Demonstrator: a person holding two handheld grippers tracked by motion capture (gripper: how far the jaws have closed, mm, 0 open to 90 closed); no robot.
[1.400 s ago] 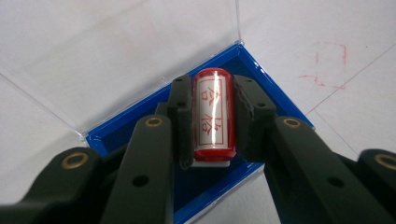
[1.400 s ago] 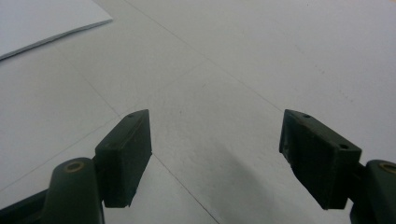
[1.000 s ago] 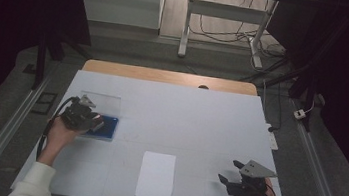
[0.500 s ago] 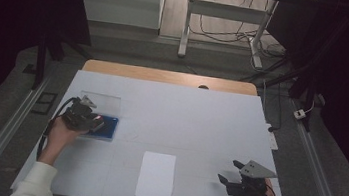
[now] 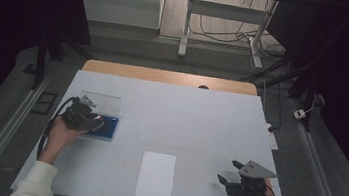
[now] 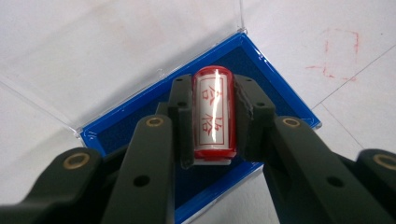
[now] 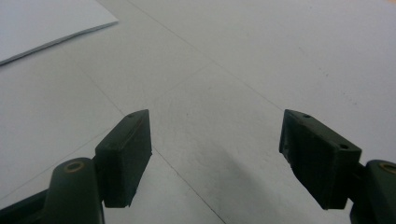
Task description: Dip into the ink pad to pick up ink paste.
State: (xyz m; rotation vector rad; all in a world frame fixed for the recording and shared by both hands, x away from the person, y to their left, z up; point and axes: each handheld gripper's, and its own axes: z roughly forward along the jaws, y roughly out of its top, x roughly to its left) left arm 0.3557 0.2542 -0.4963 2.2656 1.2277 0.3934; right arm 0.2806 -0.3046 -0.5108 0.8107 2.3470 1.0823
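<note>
Blue is the ink pad (image 6: 261, 88), a shallow tray with its clear lid (image 6: 116, 51) folded open flat on the table (image 5: 200, 116) behind it. In the high view the ink pad (image 5: 104, 127) lies toward the table's left side, and the left gripper (image 5: 90, 122) sits right over it with the person's left hand (image 5: 60, 132) behind. In the left gripper view the left gripper (image 6: 212, 121) is clenched on a red stamp (image 6: 213, 116) — a small cylinder with a white label bearing red characters — one jaw pressed to each of its sides. The stamp hangs above the ink pad's dark blue felt; whether its base touches the felt, I cannot tell. Just right of the ink pad, faint red marks (image 6: 338, 53) show on the table.

Farther right of the ink pad, near the table's front edge, lies a white sheet of paper (image 5: 156, 175), flat and apart from both grippers. Well to the right of the ink pad, beyond the paper, the right gripper (image 5: 228, 177) rests low by the front edge. In the right gripper view the right gripper (image 7: 215, 154) is released — jaws spread wide with bare table between them, and a corner of the paper (image 7: 42, 23) at upper left.
</note>
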